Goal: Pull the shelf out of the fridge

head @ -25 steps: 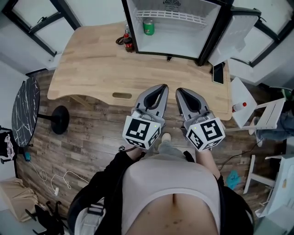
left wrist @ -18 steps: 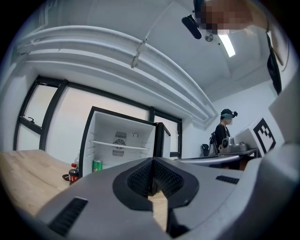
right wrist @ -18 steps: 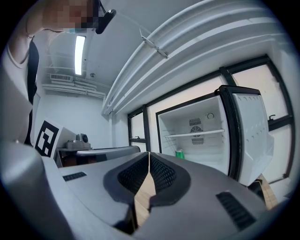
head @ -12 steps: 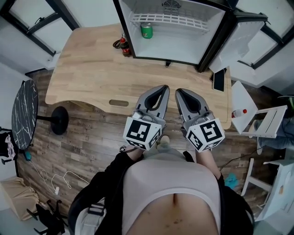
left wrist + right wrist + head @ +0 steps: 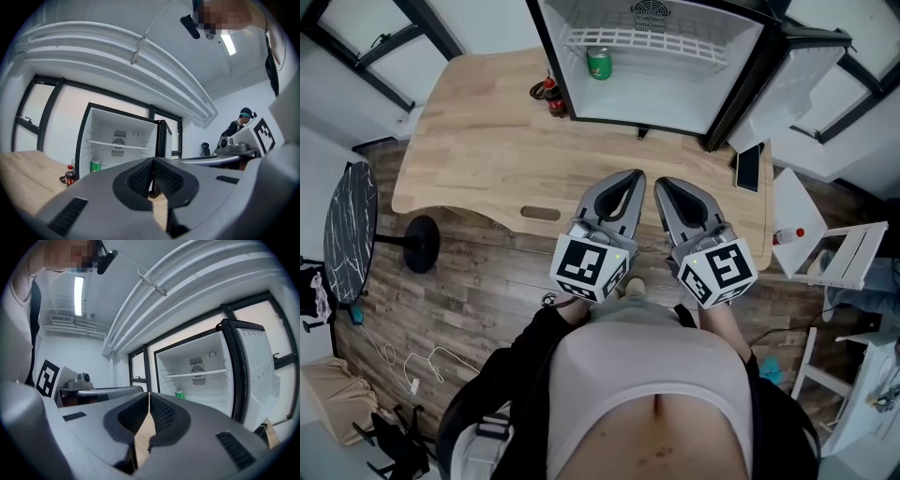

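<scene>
A small fridge (image 5: 727,84) stands open at the far side of the wooden table (image 5: 487,141). Inside it, a white wire shelf (image 5: 647,39) spans the upper part, and a green can (image 5: 599,63) stands below on the fridge floor at the left. My left gripper (image 5: 634,179) and right gripper (image 5: 660,186) hang side by side over the table's near edge, far from the fridge. Both are shut and hold nothing. The left gripper view shows the closed left gripper (image 5: 153,162) with the shelf (image 5: 117,145) beyond it. The right gripper view shows the right gripper (image 5: 149,397) and the shelf (image 5: 197,373).
The fridge door (image 5: 787,75) is swung open to the right. A cola bottle (image 5: 549,92) stands on the table left of the fridge, and a dark phone (image 5: 748,167) lies near the table's right edge. A white chair (image 5: 825,239) is at the right. Another person (image 5: 236,129) stands far off.
The head view has shifted a little, so the fridge sits slightly higher and more to the left. Both grippers stay shut in the same place before the body.
</scene>
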Motion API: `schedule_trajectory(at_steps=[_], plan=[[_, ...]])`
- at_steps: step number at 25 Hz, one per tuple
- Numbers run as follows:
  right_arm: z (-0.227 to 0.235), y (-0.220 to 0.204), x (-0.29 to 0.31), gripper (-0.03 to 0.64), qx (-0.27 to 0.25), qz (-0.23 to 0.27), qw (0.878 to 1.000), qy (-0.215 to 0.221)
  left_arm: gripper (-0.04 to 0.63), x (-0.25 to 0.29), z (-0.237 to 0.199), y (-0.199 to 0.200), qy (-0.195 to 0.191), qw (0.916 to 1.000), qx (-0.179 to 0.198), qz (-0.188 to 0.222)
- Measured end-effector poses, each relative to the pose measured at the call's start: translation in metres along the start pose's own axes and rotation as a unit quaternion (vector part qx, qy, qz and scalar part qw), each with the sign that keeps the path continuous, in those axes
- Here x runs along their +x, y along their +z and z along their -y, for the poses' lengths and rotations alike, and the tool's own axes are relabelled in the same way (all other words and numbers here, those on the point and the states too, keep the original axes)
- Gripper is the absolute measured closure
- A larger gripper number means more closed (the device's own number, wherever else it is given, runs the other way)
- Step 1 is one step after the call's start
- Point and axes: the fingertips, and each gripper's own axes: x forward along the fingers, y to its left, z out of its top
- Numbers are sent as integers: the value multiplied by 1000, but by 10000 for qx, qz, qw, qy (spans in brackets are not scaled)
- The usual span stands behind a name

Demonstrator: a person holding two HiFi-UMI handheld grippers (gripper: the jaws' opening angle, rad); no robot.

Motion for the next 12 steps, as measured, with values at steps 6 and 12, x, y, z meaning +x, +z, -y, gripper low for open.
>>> schedule_trajectory(at_steps=[6, 12], plan=[[12, -7, 4, 586, -25, -55, 9999, 98, 591, 6, -8, -5, 191, 9998, -90, 10], [24, -9, 22, 586, -8, -29, 9999, 100, 591, 19, -24, -8, 250, 9997, 44, 29]])
